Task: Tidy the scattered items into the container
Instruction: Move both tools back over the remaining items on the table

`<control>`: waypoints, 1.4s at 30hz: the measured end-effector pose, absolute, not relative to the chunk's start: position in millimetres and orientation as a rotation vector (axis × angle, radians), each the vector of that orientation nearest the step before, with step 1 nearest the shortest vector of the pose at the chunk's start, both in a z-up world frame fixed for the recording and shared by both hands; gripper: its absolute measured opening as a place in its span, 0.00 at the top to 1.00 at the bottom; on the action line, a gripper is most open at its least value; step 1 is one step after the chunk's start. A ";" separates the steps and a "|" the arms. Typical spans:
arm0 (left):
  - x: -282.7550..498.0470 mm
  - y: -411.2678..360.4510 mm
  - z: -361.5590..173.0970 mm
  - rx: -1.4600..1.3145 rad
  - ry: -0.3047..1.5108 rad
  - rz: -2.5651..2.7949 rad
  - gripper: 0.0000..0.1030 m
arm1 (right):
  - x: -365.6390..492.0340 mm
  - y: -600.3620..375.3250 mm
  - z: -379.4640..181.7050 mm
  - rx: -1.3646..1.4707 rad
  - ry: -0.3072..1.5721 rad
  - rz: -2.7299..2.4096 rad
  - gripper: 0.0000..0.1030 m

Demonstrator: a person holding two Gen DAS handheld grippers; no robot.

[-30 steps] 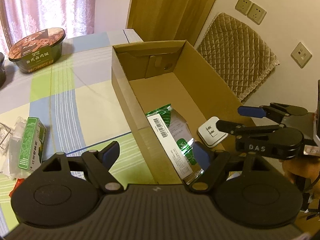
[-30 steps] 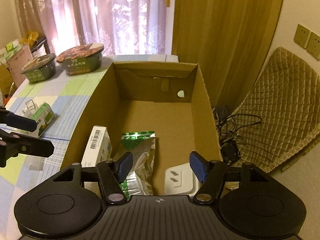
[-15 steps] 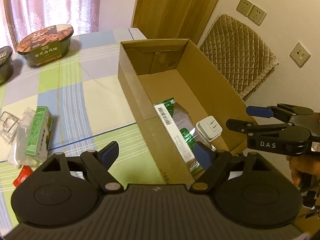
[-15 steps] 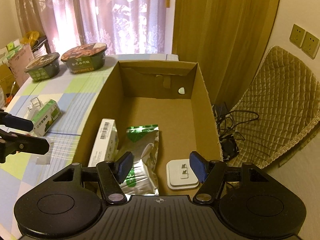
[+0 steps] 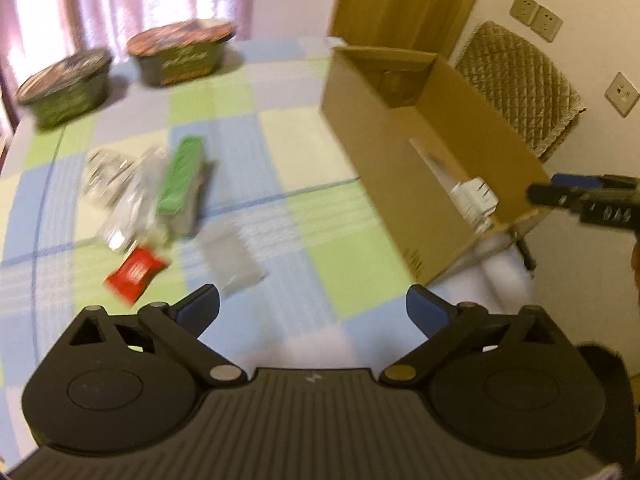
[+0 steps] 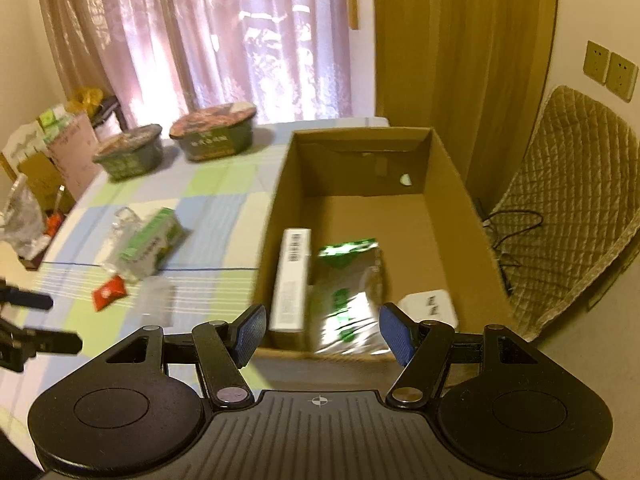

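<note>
Although 3 items already lie in the cardboard box (image 6: 452, 216), the tidying looks roughly half done at best. Inside it, the right wrist view shows a white carton with a barcode (image 6: 290, 280) along the left wall, a green and silver foil pouch (image 6: 348, 292) beside it, and a white plug adapter (image 6: 430, 306) in the near right corner.

Left out on the checked table (image 5: 304, 144) are a green carton (image 5: 180, 176), some clear plastic packaging (image 5: 116, 184) touching its left side, a red sachet (image 5: 134, 274) nearer the camera, and a greyish flat packet (image 5: 232, 260) just right of the sachet. 2 instant noodle bowls (image 5: 180, 52) stand at the far edge of the table, well apart from the rest; I judge they belong to the job too, though that is uncertain.

Both sets of jaws are spread wide and hold nothing. The left gripper (image 5: 312, 312) hangs above the near part of the table, with the red sachet and the greyish packet ahead and to the left of its gap, apart from both fingers. The left view is motion-blurred, so finer detail of those items cannot be told. The right gripper (image 6: 320, 334) sits at the near end of the box, the foil pouch lying ahead between its fingers and below them.
</note>
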State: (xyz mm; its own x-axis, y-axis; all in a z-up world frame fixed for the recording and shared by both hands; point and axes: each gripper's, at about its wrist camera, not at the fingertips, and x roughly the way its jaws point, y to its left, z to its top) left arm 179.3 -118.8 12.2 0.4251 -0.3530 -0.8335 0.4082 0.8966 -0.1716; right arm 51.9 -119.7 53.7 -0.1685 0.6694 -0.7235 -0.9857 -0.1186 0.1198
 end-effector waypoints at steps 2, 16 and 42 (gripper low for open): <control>168.4 -96.5 9.9 0.065 1.027 -0.446 0.02 | 41.9 -130.1 58.4 -0.567 0.684 1.640 0.00; 127.6 -5.7 -6.3 0.086 1.056 -0.288 0.02 | -46.4 -167.5 50.3 -0.656 0.733 1.765 0.00; 217.2 -19.3 -54.4 0.435 1.025 -0.568 0.02 | -169.5 -65.8 -22.3 -1.474 -0.014 2.205 0.00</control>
State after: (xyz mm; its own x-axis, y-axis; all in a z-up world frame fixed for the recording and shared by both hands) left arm 217.2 -19.3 -54.4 0.3985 -0.2361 -0.8863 0.6265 0.7758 0.0750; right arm -169.5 -65.8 -22.3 -0.3011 0.3965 -0.8673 -0.3855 -0.8825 -0.2696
